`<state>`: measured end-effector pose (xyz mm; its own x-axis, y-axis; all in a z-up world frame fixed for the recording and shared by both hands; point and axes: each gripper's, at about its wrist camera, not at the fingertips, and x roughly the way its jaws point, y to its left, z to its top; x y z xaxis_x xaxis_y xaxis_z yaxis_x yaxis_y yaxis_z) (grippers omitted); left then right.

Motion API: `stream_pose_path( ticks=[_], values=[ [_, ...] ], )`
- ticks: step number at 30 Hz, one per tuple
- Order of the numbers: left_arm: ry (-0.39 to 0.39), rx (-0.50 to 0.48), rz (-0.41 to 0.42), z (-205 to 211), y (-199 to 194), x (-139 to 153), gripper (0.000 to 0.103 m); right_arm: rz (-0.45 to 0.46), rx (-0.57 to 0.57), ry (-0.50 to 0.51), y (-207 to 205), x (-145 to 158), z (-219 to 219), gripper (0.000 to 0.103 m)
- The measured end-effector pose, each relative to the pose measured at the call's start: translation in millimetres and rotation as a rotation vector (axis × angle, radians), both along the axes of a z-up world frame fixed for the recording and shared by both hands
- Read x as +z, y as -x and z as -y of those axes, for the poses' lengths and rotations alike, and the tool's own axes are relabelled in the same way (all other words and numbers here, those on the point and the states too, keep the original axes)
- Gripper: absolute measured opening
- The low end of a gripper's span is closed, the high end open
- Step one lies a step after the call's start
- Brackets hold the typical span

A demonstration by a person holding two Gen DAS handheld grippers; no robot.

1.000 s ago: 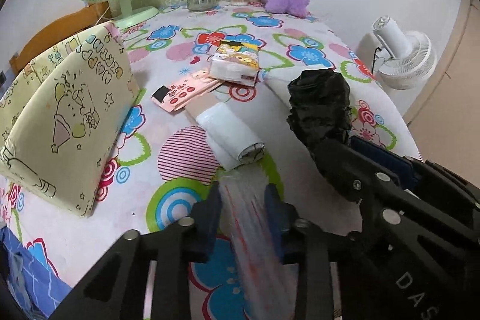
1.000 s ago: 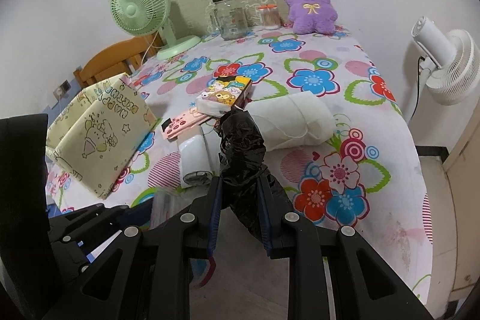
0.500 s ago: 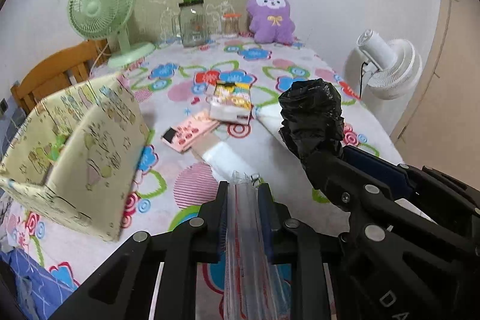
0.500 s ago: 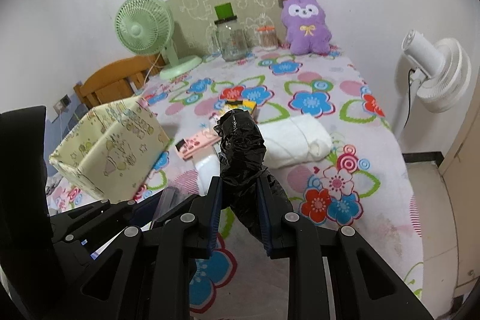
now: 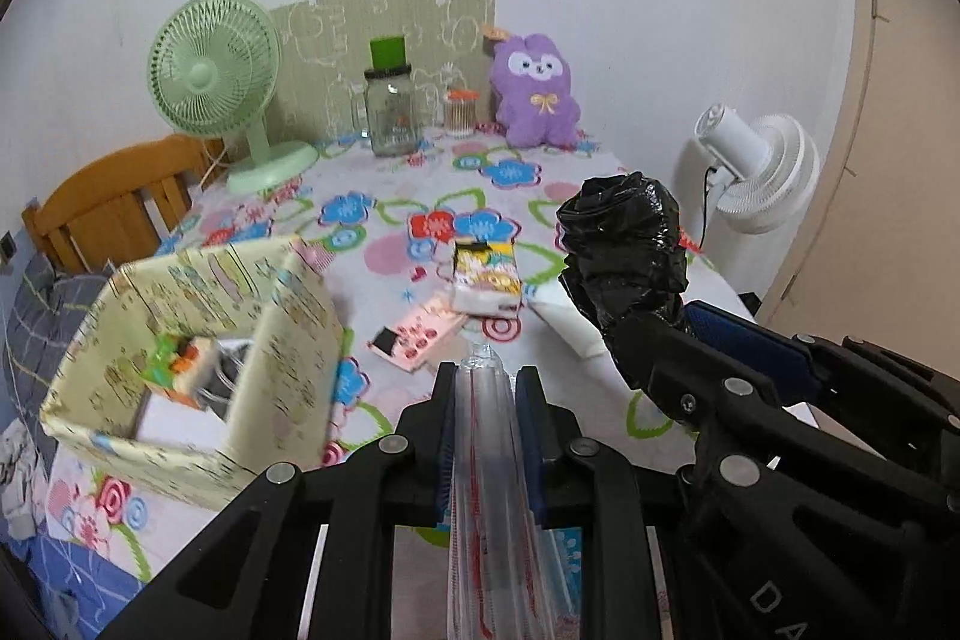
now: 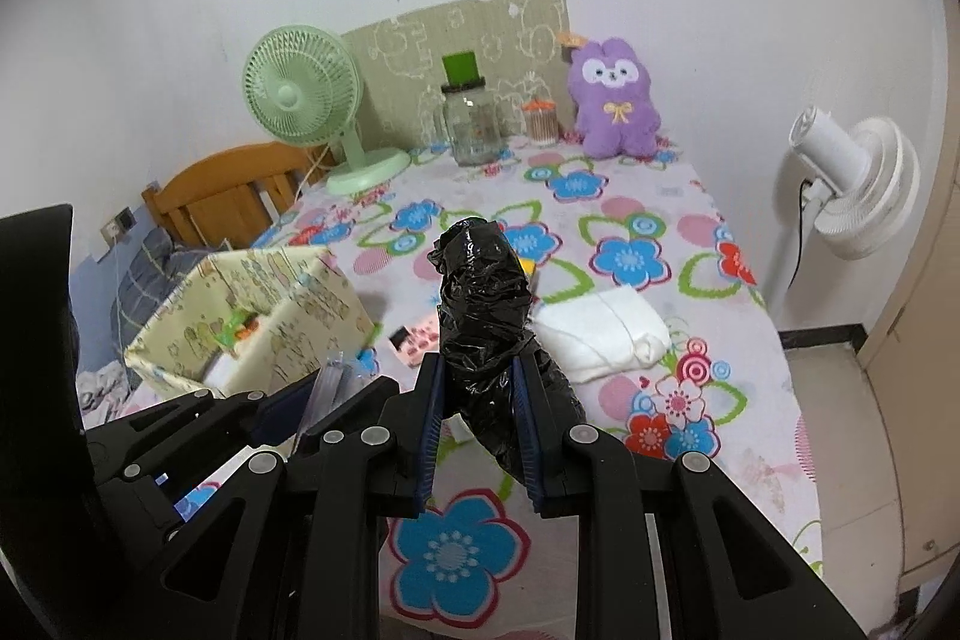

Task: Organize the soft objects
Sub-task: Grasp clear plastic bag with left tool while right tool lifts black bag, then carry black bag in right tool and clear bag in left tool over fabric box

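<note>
My left gripper [image 5: 485, 382] is shut on a clear plastic bag roll with red print [image 5: 489, 466], held above the flowered table. To its right, my right gripper [image 6: 477, 376] is shut on a crumpled black plastic bag roll [image 6: 483, 298], which also shows in the left wrist view as a black bundle [image 5: 624, 244]. A yellow cartoon-print storage box [image 5: 198, 358] stands open at the left with small items inside. On the table lie a tissue pack [image 5: 486, 277], a pink card [image 5: 417, 334] and a folded white cloth [image 6: 606, 334]. A purple plush toy [image 6: 615, 100] sits at the back.
A green desk fan [image 6: 306, 100], a glass jar with a green lid [image 6: 471, 118] and a small toothpick jar [image 6: 540, 121] stand along the back by a cardboard panel. A wooden chair [image 5: 114, 202] is at the left; a white floor fan [image 6: 852, 184] at the right.
Both grippers rose with their loads, so the table sits lower and the box's inside now shows. The left jaws closed tighter on the clear bag roll. The white roll is out of sight.
</note>
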<state>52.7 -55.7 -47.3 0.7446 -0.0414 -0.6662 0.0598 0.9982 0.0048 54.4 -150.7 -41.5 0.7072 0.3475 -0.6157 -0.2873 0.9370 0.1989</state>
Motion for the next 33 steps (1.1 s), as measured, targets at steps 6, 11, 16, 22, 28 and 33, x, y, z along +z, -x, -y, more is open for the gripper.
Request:
stream_pose_path(
  ticks=[6, 11, 16, 22, 28, 33],
  values=[
    [-0.006, -0.013, 0.039, -11, 8, 21, 0.017, 0.029, -0.012, -0.002, 9, 22, -11, 0.026],
    [-0.015, -0.012, 0.056, -19, 10, 33, 0.017, 0.046, 0.001, -0.005, 10, 33, -20, 0.026],
    [-0.028, -0.01, 0.076, -26, 11, 45, 0.017, 0.064, 0.006, -0.002, 10, 44, -29, 0.026],
    [-0.033, -0.015, 0.094, -36, 9, 54, 0.017, 0.077, 0.009, -0.009, 10, 54, -37, 0.026],
    [-0.029, -0.013, 0.097, -47, 4, 57, 0.017, 0.081, 0.013, -0.006, 5, 59, -48, 0.026],
    [-0.027, -0.007, 0.099, -61, -4, 58, 0.017, 0.082, 0.022, -0.001, -4, 60, -63, 0.026]
  ],
)
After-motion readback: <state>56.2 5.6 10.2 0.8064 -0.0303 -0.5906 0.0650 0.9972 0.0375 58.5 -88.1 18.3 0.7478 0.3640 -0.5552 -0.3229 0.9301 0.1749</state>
